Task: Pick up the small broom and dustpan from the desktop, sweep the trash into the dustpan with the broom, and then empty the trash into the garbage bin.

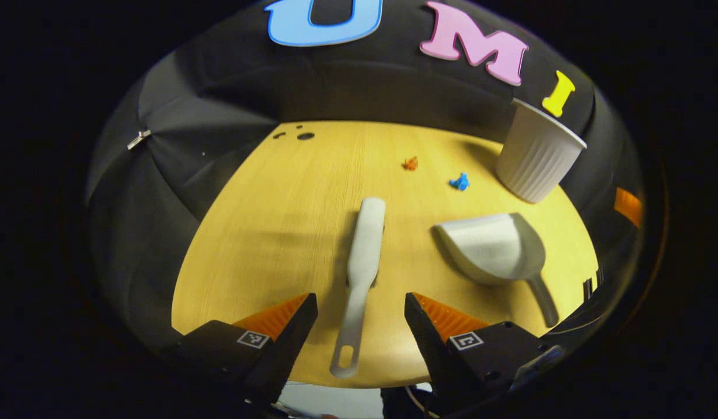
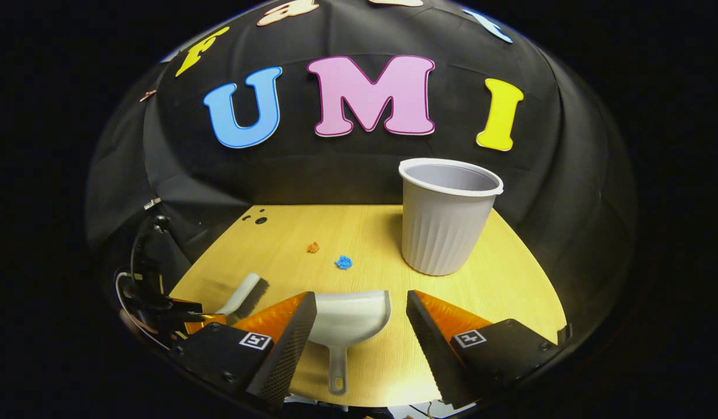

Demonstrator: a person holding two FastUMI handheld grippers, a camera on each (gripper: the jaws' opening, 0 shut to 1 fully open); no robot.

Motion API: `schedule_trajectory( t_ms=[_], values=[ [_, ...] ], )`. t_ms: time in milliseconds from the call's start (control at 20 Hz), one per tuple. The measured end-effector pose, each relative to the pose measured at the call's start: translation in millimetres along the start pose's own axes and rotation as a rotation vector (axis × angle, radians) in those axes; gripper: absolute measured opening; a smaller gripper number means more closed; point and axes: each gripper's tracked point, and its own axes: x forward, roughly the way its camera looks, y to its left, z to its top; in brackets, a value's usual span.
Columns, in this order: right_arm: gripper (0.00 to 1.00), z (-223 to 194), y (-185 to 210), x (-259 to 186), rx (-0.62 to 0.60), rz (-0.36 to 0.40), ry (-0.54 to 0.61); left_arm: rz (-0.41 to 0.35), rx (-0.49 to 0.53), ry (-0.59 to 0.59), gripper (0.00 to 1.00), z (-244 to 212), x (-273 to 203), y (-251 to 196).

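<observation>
A small white broom [image 1: 362, 265] lies flat on the wooden desktop [image 1: 289, 233], handle toward me, between the open fingers of my left gripper [image 1: 361, 311]. The white dustpan [image 1: 493, 247] rests to its right. In the right gripper view the dustpan [image 2: 347, 323] lies with its handle toward me, between the spread fingers of my right gripper [image 2: 362, 317]. Two bits of trash, an orange scrap [image 2: 312, 248] and a blue scrap [image 2: 343, 262], sit farther back. A grey ribbed bin [image 2: 446, 218] stands upright at the back right. The broom's bristles [image 2: 251, 297] and the left gripper [image 2: 173, 311] show at lower left.
Black cloth walls close in the desk at the back and sides. Small dark holes [image 1: 304, 135] mark the far left corner of the desktop. The desk's near edge [image 1: 365, 384] runs just under both grippers. In the left gripper view the bin [image 1: 536, 154] stands behind the dustpan.
</observation>
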Motion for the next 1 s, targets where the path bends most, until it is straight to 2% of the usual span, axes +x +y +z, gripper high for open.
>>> schedule_trajectory(
  t_ms=[200, 300, 600, 750, 900, 950, 1000],
  values=[
    [0.97, -18, 2, -1, 0.017, 0.001, 0.048, -0.002, -0.052, 0.081, 0.96, -10, 27, 10],
    [0.97, -36, 8, -1, 0.041, 0.026, 0.104, -0.011, -0.057, 0.122, 0.94, -13, 40, 9],
    [0.98, -63, 11, -9, 0.046, 0.02, 0.171, 0.019, 0.083, 0.163, 0.89, -7, 65, 5],
    [0.98, -79, 19, -12, 0.07, 0.044, 0.207, 0.004, 0.099, 0.145, 0.83, -6, 73, -5],
    [0.98, -91, 20, -15, 0.094, 0.047, 0.245, -0.004, 0.109, 0.129, 0.71, -1, 77, -9],
    [0.98, -92, 20, -17, 0.106, 0.048, 0.246, -0.002, 0.112, 0.121, 0.6, 1, 81, -8],
    [0.99, -92, 20, -17, 0.117, 0.049, 0.248, 0.001, 0.109, 0.102, 0.54, 4, 80, -7]
  ],
)
